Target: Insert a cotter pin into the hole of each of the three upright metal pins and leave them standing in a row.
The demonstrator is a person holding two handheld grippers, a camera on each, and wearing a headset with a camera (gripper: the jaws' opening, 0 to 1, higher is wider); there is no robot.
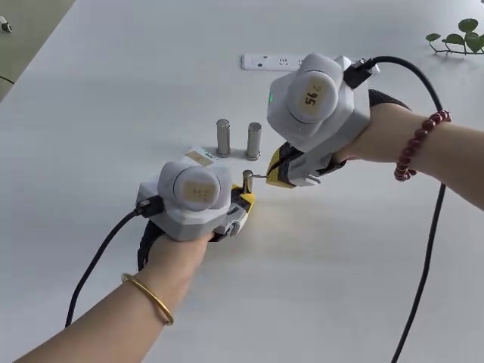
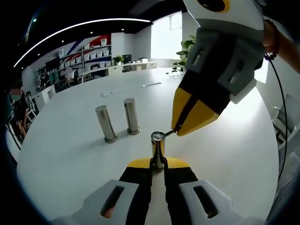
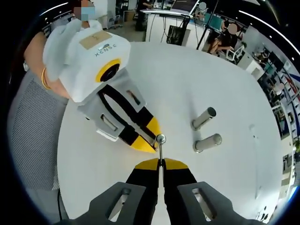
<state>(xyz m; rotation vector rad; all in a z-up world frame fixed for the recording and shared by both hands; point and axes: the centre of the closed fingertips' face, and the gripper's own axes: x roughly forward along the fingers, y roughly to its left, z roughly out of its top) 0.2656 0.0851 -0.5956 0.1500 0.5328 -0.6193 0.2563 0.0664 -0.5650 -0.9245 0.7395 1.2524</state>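
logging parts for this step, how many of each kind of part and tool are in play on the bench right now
metal pin: 3
cotter pin: 1
hand-held gripper: 2 (left hand-held gripper, right hand-held gripper)
total: 6

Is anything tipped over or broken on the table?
Nothing stands out. Two metal pins stand upright side by side on the white table. The left gripper holds the third pin upright, and the right gripper holds a cotter pin at its top. Nothing looks tipped, spilled or damaged.
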